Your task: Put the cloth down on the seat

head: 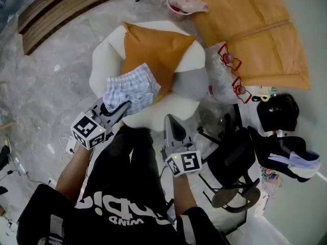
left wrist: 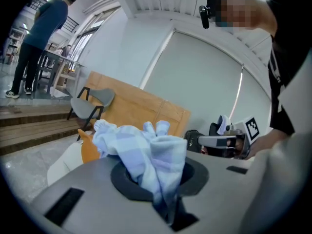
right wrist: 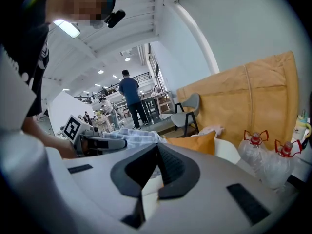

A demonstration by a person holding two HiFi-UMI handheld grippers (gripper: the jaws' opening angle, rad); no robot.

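Lettering shows as white print on my black shirt (head: 122, 208), upside down in the head view. A small line there reads "WIND". The larger word beside it bends over the folds and runs off the frame, so I cannot read it. The cubes (head: 88, 130) on both tongs carry black-and-white square markers.

My left tongs (head: 122, 107) are pinching the cloth (head: 132, 87), a pale blue and white checked piece. In the left gripper view it bunches up over the pads and hides their tips, and its gripped end sinks into the dark slot between them. From above, the cloth hangs over the front left of the white seat (head: 110, 50) and overlaps the lower corner of the orange cushion (head: 153, 50) lying on it. I cannot tell whether the cloth touches the seat or hangs just above it.

My right tongs (head: 172, 120) are pressed together at the tips with nothing between them, pointing at the seat's front edge. That edge is partly hidden behind both tongs and my body.
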